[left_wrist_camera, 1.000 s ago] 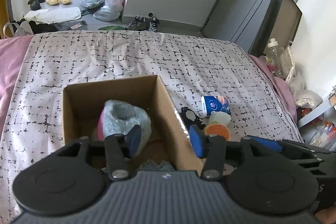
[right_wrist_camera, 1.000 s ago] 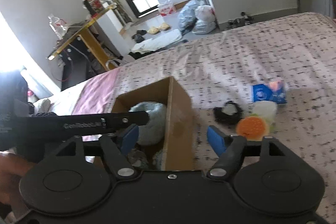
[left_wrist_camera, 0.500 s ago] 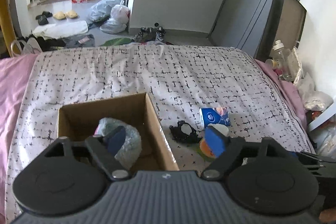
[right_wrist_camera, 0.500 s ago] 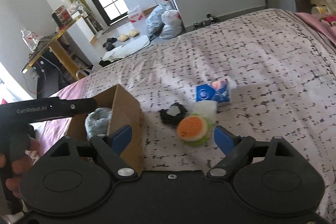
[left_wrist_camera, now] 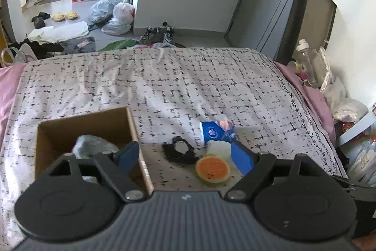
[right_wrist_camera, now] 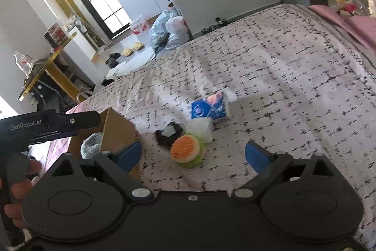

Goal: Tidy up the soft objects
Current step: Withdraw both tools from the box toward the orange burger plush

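Nearby, both grippers (left_wrist_camera: 185, 157) (right_wrist_camera: 192, 155) gape empty, just opened, cardboard box (left_wrist_camera: 131, 124) left of burger toy (right_wrist_camera: 186, 149).

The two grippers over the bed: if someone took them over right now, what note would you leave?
Left gripper: open, empty, jaws just widened.
Right gripper: open, empty, jaws just widened.
Done: a grey fluffy thing lies in the cardboard box.
Left on the bedspread, beside the box: burger toy, black scrunchie, white soft piece, blue tissue pack.
Likely next: the burger toy, nearest the right gripper.
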Action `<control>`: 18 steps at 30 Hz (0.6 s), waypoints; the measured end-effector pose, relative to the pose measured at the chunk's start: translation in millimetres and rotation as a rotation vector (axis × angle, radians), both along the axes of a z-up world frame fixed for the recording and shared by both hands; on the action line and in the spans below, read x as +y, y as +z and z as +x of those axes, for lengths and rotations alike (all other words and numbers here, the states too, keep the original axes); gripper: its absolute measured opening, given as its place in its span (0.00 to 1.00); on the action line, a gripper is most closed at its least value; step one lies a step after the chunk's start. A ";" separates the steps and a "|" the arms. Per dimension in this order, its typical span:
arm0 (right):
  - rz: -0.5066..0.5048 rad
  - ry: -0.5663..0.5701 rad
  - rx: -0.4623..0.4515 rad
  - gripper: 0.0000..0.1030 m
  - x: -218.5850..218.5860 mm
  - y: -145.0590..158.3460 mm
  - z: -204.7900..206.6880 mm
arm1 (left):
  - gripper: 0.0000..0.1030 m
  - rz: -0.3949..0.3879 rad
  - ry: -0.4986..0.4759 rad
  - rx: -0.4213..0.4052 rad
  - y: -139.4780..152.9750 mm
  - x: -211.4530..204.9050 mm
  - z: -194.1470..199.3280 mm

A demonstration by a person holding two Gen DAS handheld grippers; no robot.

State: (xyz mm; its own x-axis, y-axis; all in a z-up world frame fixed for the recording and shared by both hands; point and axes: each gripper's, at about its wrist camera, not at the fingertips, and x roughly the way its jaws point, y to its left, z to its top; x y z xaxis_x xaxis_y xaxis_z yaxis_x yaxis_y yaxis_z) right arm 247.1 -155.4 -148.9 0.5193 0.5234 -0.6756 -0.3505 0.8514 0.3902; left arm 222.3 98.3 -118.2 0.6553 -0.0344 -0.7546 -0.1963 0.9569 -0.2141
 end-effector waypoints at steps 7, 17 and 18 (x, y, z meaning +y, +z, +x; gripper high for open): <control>-0.013 -0.056 -0.012 0.96 -12.7 -6.1 5.2 | 0.81 0.020 -0.009 0.024 -9.1 -19.3 11.7; 0.053 -0.086 0.059 0.98 -41.5 -19.9 22.8 | 0.81 -0.011 -0.083 0.094 -30.7 -46.9 29.5; 0.058 -0.086 0.069 0.98 -43.4 -21.7 25.2 | 0.81 -0.013 -0.078 0.100 -33.6 -48.3 31.0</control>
